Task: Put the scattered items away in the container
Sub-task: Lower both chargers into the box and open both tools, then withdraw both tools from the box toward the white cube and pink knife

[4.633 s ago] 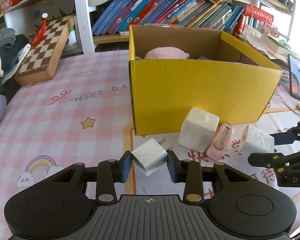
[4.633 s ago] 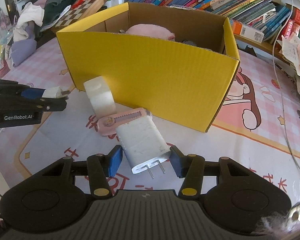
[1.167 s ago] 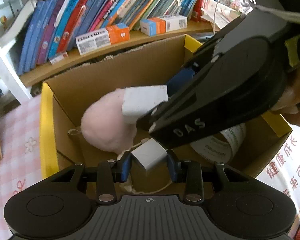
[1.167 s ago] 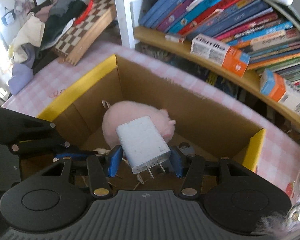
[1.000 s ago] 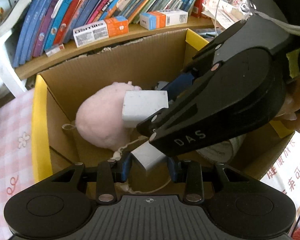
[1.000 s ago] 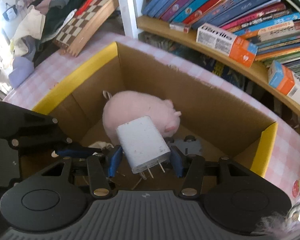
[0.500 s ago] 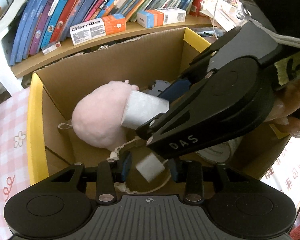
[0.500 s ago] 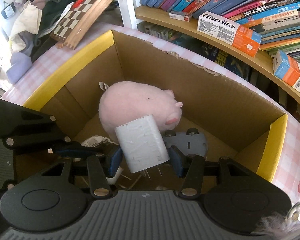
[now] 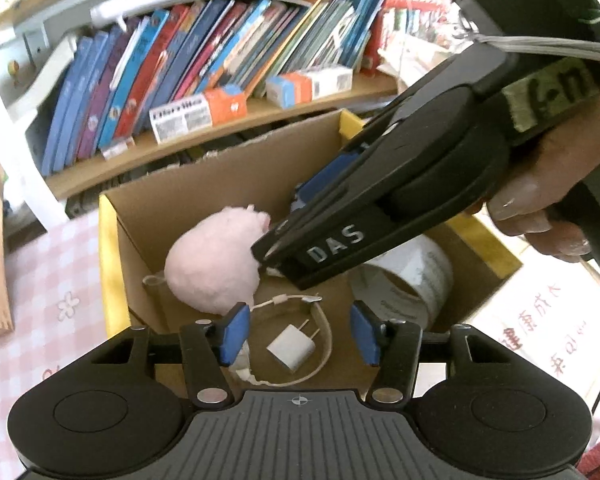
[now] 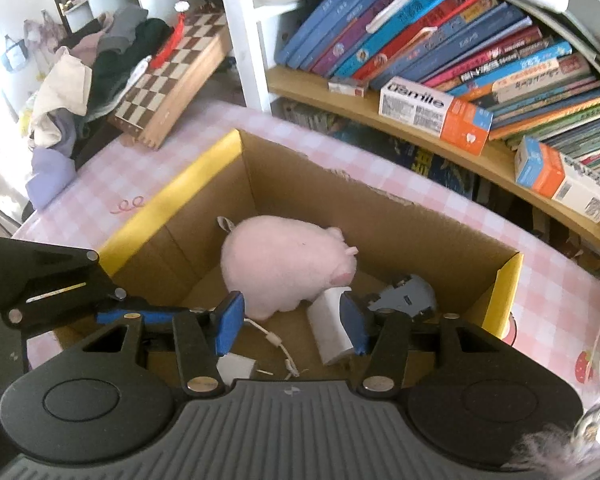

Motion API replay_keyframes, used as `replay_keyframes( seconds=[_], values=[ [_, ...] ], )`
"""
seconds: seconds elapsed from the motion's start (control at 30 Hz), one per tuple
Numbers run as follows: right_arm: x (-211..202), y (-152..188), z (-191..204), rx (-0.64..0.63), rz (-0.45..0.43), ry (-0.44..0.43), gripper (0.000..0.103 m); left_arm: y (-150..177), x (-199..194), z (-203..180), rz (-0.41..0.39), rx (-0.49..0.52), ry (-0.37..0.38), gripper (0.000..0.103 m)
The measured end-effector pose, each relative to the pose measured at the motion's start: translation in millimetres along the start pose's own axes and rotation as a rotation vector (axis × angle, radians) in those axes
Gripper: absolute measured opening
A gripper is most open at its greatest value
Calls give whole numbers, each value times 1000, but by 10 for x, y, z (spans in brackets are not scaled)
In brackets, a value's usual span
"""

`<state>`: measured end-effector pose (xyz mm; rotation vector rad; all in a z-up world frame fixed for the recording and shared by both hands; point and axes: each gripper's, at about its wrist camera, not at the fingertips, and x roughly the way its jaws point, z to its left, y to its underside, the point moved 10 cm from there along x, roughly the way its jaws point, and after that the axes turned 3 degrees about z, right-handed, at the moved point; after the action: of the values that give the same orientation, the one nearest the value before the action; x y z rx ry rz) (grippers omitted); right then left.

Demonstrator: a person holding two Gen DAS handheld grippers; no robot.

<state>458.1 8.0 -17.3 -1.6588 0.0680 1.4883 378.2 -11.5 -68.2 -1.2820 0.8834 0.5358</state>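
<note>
Both grippers hover over the open yellow cardboard box [image 9: 107, 272] [image 10: 172, 192]. My left gripper [image 9: 300, 332] [image 10: 160, 314] is open with nothing between its fingers. Below it the small white charger [image 9: 291, 349] [image 10: 236, 366] lies on the box floor, inside a loop of white cable [image 9: 284, 300]. My right gripper [image 10: 292, 324] [image 9: 278, 236] is open too. The large white charger [image 10: 330, 332] lies on the box floor just inside its right finger, against the pink plush pig [image 10: 284, 264] [image 9: 212, 268].
The box also holds a grey toy car [image 10: 408, 294] and a roll of tape [image 9: 412, 276]. A bookshelf [image 10: 420, 64] stands right behind the box. A chessboard case [image 10: 172, 80] and a clothes pile [image 10: 100, 56] lie far left on the pink checked cloth [image 10: 112, 184].
Both grippers have opened and let go of their chargers, which now lie on the box floor. Both grippers have lifted slightly above the box.
</note>
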Motion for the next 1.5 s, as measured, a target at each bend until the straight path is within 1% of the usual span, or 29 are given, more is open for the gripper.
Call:
replay_keyframes(
  seconds=[0.1,0.23,0.33,0.5,0.67,0.73,0.83,0.97,1.1,1.17,1.2,1.3,1.5],
  values=[
    [-108,11,98,-8,-17,10,51,8,-146,-52,-38,8,-5,57],
    [-317,47,237,-18,-53,22,55,32,-342,-97,-90,14,-13,61],
    [-519,73,341,-35,-92,39,56,55,-533,-121,-153,0,-15,63],
    [-858,146,495,-39,-160,73,57,132,-841,-139,-229,-34,4,63],
    [-1166,321,641,-47,-228,112,58,312,-1081,-105,-262,-55,-8,65],
    [-1294,418,685,-49,-255,132,58,391,-1176,-88,-273,-64,-14,69],
    [-1447,573,705,-28,-281,164,58,527,-1283,-38,-279,-81,-27,69],
    [-1555,803,723,20,-290,192,59,713,-1398,-11,-285,-85,-60,70],
    [-1583,1053,776,67,-288,218,61,905,-1458,-32,-288,-98,-84,76],
    [-1561,1178,807,96,-287,232,61,1011,-1453,-60,-279,-111,-88,78],
    [-1542,1253,824,112,-284,237,61,1059,-1448,-70,-273,-112,-98,81],
    [-1482,1488,875,161,-272,251,64,1188,-1448,-87,-263,-125,-124,82],
    [-1328,1884,978,208,-227,274,66,1384,-1433,-167,-245,-136,-123,82]
  ],
)
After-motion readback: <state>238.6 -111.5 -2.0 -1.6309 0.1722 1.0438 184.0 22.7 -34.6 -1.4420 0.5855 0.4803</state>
